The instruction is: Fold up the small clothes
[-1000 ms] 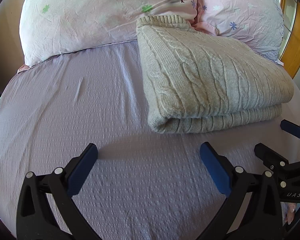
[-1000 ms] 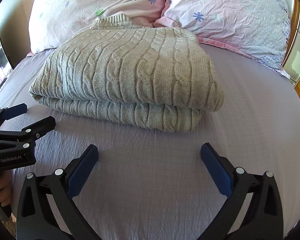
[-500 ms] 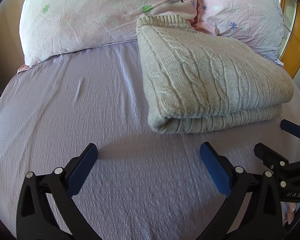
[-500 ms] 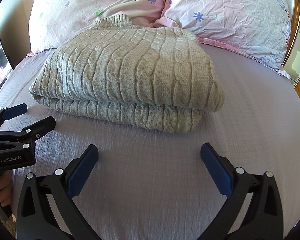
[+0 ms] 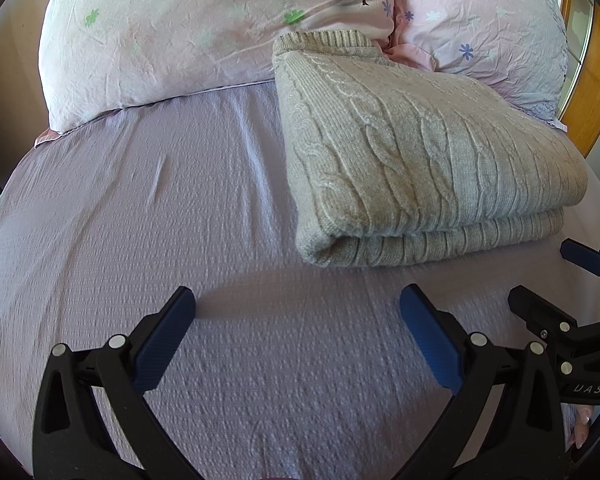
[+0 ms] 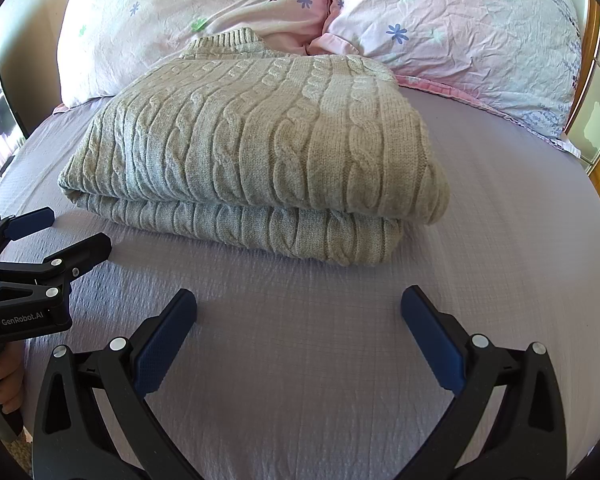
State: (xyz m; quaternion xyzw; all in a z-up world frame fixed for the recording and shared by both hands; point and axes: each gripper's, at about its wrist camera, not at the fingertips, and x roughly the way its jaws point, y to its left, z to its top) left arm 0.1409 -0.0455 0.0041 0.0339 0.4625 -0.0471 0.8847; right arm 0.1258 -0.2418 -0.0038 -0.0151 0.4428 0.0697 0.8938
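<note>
The folded sweater (image 6: 256, 152) lies on the bed sheet (image 5: 148, 216), its collar against the pillows (image 5: 204, 28), its folded edge facing both grippers. Bare sheet stretches wide to its left. The left gripper (image 5: 296, 328) and right gripper (image 6: 298, 326) hover low just short of it, jaws spread wide, holding nothing. Only the right view shows fingers (image 6: 8, 384) on a handle.
</note>
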